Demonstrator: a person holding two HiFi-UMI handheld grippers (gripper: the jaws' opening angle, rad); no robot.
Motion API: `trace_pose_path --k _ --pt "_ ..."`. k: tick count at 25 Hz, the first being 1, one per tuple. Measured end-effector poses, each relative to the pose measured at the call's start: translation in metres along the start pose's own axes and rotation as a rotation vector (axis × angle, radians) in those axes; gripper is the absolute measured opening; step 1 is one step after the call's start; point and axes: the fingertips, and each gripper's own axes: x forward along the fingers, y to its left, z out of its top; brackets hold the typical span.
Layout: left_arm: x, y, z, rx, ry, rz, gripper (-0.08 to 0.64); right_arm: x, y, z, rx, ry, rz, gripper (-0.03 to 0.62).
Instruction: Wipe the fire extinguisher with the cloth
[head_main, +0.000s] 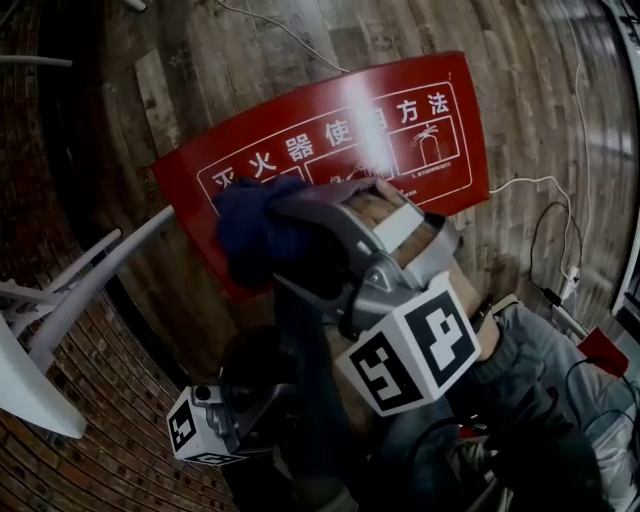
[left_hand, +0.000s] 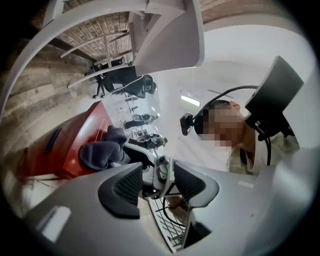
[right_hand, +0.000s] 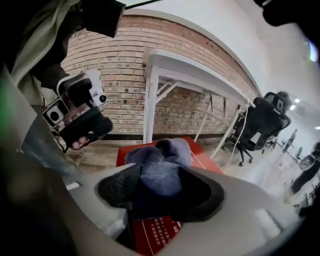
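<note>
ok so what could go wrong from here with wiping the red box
1. The cloth sits bunched in the right gripper, so it may slip out, or the hard jaw tips may scrape the red fire extinguisher box.
2. The left gripper is open and away from the box, so the box might slide on the floor when pushed.
3. A white cable lies beside the box and could snag.

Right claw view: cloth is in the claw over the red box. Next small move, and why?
Probably lower the right claw to press the cloth onto the red box, then start a stroke. The cloth is bunched in the claw just over the box's printed face, and whether it touches isn't clear.
</note>
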Motion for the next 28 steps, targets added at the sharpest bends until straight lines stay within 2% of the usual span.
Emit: trace_pose_path --k 2,3,6,9,11,12,13,15,18,21,25,28 --pt "-0.002 -0.003 -0.005 0.005 0.015 -0.001 0.183 0.001 -0.002 0.002 -0.020 0.030 0.001 0.182" --pt "-0.002 -0.001 -0.005 0.022 0.018 0.022 0.183 0.000 -0.003 0.003 -0.015 0.038 -0.002 0.161" --pt "-0.004 0.012 0.000 0.091 0.024 0.127 0.181 -0.012 -0.014 -0.002 0.100 0.036 -0.008 0.126" --pt "-0.005 0.017 0.007 0.126 0.045 0.170 0.181 -0.026 -0.070 -0.012 0.121 0.027 -0.101 0.123" --pt "-0.002 0.016 0.014 0.126 0.051 0.155 0.181 -0.034 -0.118 -0.033 0.190 0.090 -0.157 0.123" --pt "-0.001 0.015 0.017 0.119 0.049 0.144 0.181 -0.036 -0.137 -0.046 0.243 0.143 -0.142 0.121" --pt "0.000 0.014 0.019 0.112 0.047 0.133 0.181 -0.037 -0.151 -0.056 0.282 0.200 -0.090 0.121" --pt "0.002 0.014 0.023 0.099 0.039 0.113 0.181 -0.032 -0.169 -0.070 0.306 0.288 0.074 0.120" --pt "0.007 0.015 0.030 0.060 0.023 0.078 0.181 -0.007 -0.182 -0.072 0.344 0.355 0.267 0.118" --pt "0.005 0.020 0.035 0.050 0.023 0.081 0.181 0.035 -0.176 -0.060 0.399 0.388 0.408 0.115" --pt "-0.003 0.027 0.042 0.054 0.015 0.100 0.181 0.104 -0.144 -0.040 0.474 0.409 0.588 0.114" --pt "-0.007 0.029 0.044 0.046 0.005 0.104 0.181 0.137 -0.126 -0.049 0.501 0.493 0.668 0.114"
